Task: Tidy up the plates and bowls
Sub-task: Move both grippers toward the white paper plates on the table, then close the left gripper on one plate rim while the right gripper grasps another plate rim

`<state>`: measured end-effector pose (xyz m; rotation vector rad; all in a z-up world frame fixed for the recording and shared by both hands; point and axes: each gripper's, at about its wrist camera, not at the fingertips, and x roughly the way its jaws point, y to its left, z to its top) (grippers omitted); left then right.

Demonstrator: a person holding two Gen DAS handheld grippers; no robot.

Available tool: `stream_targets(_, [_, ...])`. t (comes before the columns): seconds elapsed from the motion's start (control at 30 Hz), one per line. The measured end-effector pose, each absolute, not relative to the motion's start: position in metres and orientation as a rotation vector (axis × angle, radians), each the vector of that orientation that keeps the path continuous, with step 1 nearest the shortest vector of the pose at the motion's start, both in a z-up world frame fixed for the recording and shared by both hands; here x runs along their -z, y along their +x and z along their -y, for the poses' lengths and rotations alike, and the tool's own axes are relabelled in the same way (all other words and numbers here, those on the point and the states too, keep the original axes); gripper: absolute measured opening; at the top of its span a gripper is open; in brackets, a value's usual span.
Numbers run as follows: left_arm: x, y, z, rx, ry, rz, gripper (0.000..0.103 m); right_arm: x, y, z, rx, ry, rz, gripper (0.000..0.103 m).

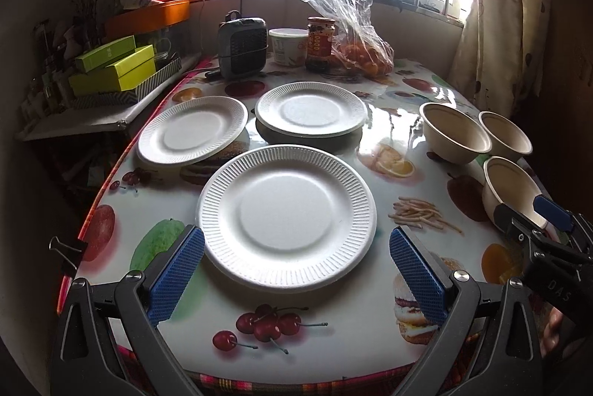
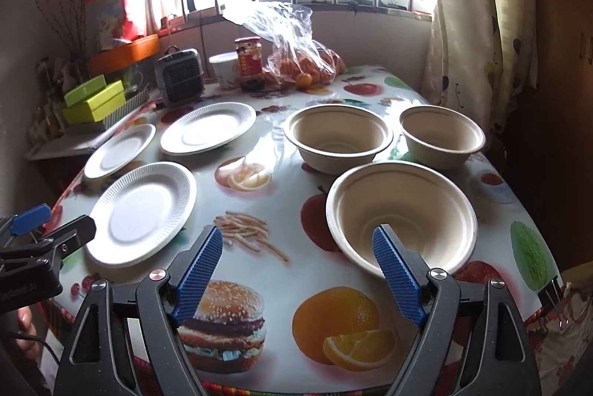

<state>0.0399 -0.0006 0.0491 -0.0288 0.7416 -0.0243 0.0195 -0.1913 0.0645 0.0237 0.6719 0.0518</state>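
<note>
Three white foam plates lie on the fruit-print table: a near plate (image 1: 288, 218) (image 2: 141, 212), a far left plate (image 1: 192, 131) (image 2: 120, 150) and a far middle plate (image 1: 310, 108) (image 2: 208, 128). Three beige bowls stand at the right: a near bowl (image 2: 402, 216) (image 1: 513, 190), a far left bowl (image 2: 338, 136) (image 1: 455, 132) and a far right bowl (image 2: 441, 140) (image 1: 504, 134). My left gripper (image 1: 296, 244) is open, its blue pads either side of the near plate's front. My right gripper (image 2: 298, 240) is open and empty, its right pad (image 2: 396, 275) in front of the near bowl.
At the table's back stand a small grey heater (image 1: 242, 47), a white tub (image 1: 288, 46), a jar (image 1: 320, 43) and a plastic bag of oranges (image 1: 361, 36). Green boxes (image 1: 111, 68) sit on a side shelf at left. A curtain (image 2: 478, 25) hangs at right.
</note>
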Motion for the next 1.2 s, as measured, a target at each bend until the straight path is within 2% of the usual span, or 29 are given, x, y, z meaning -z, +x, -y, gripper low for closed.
stream_targets(0.7, [-0.072, 0.158, -0.040, -0.002, -0.086, -0.772, 0.100, -0.092, 0.149, 0.151, -0.106, -0.007, -0.694, 0.084])
stream_targets(1.2, [-0.055, 0.220, -0.056, 0.022, -0.156, -0.860, 0.100, -0.086, 0.212, 0.135, -0.117, -0.018, -0.740, 0.084])
